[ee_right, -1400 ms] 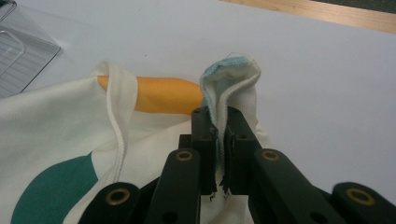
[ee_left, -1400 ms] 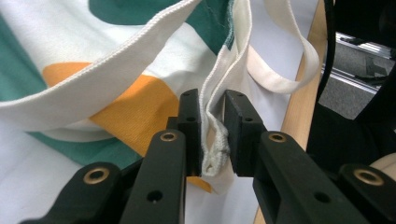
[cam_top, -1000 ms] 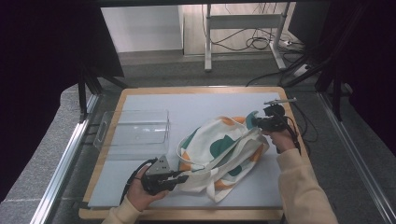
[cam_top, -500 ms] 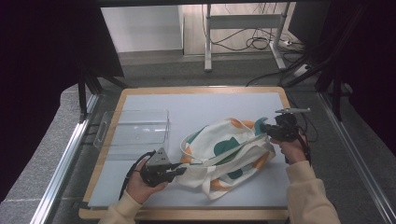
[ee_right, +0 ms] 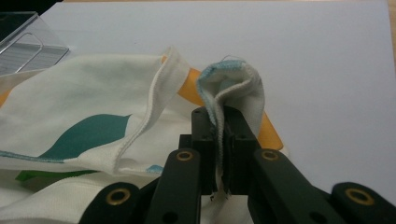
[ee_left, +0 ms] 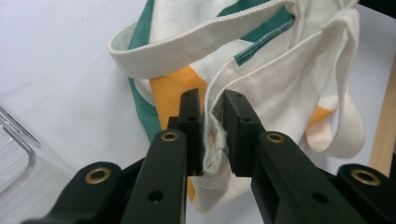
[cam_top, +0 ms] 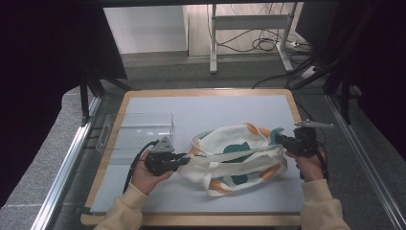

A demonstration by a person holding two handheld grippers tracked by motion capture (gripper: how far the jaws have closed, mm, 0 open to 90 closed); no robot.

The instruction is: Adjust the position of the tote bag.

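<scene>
A cream cloth tote bag (cam_top: 234, 158) with green and orange patches lies stretched across the middle of the white mat. My left gripper (cam_top: 184, 160) is shut on the bag's left edge; in the left gripper view the hem (ee_left: 214, 140) is pinched between the black jaws. At the bag's right end my right gripper (cam_top: 282, 141) is shut on a folded, blue-stitched corner (ee_right: 231, 88). One strap (cam_top: 230, 154) runs taut between the two grippers. A hand in a cream sleeve holds each gripper.
A clear plastic box (cam_top: 136, 132) stands on the mat's left side, just behind my left gripper. The mat sits on a wooden board (cam_top: 191, 220) with metal rails on both sides. Cables and a stand's legs lie on the floor beyond the table.
Both grippers have moved apart, the left one leftwards and the right one rightwards. The bag, bunched up before, is now pulled out longer and flatter between them.
</scene>
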